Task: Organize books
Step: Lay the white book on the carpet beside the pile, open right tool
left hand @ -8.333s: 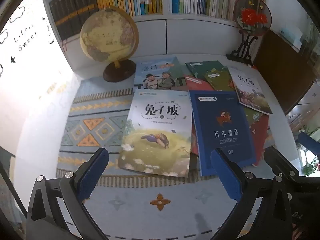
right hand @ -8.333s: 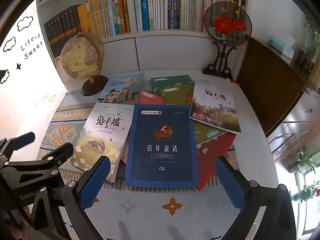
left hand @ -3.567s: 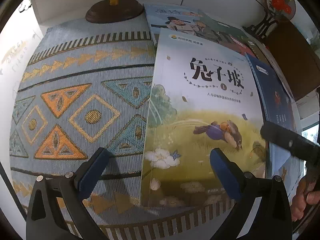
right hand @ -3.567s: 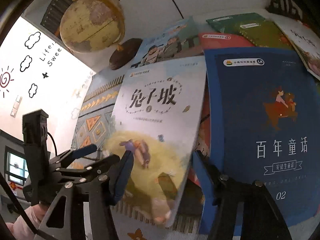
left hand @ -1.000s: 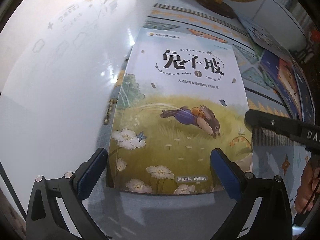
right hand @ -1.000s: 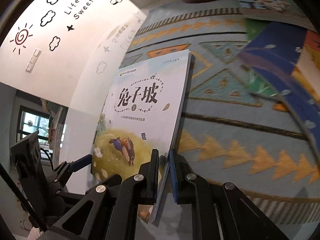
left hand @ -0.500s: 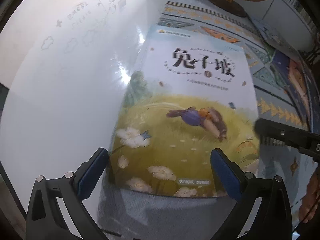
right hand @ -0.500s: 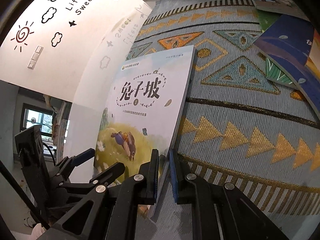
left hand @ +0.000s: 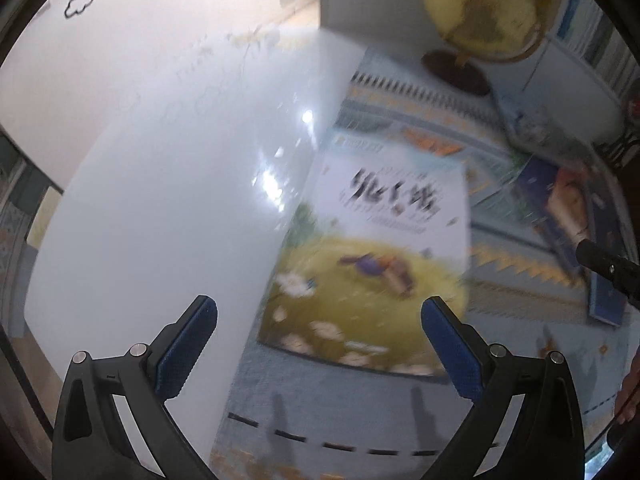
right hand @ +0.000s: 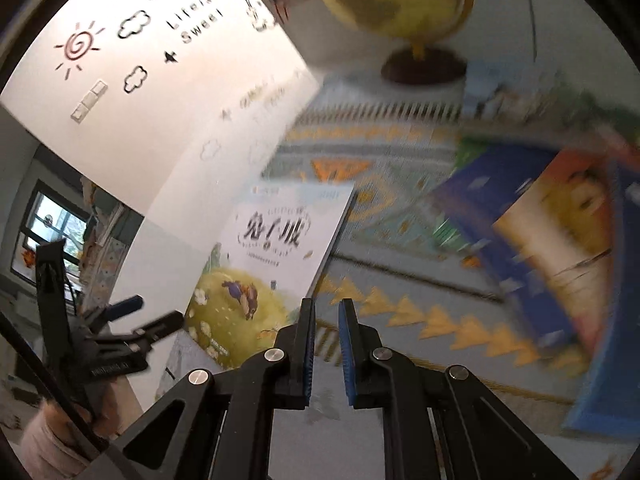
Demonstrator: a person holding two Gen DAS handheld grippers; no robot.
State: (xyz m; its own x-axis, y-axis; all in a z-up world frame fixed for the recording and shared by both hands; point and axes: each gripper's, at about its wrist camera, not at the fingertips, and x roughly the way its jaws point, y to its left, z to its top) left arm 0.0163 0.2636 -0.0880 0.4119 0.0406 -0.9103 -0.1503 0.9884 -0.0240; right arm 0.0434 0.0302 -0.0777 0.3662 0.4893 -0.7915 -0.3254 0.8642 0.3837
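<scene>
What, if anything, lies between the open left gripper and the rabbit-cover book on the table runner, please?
Nothing visible does. The left gripper hangs open above the rabbit-cover book, which lies flat with only clear air between them; the right gripper is off to the side.

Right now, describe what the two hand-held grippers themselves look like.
Both are black angular frames with cut-out openings and round silver screws. The left hand-held gripper has two fingers faced with ridged blue pads. The right hand-held gripper has the same blue-lined fingers. In the right wrist view, the left one carries small white lettering, too blurred to read, and a pale pink sleeve shows below it.
</scene>
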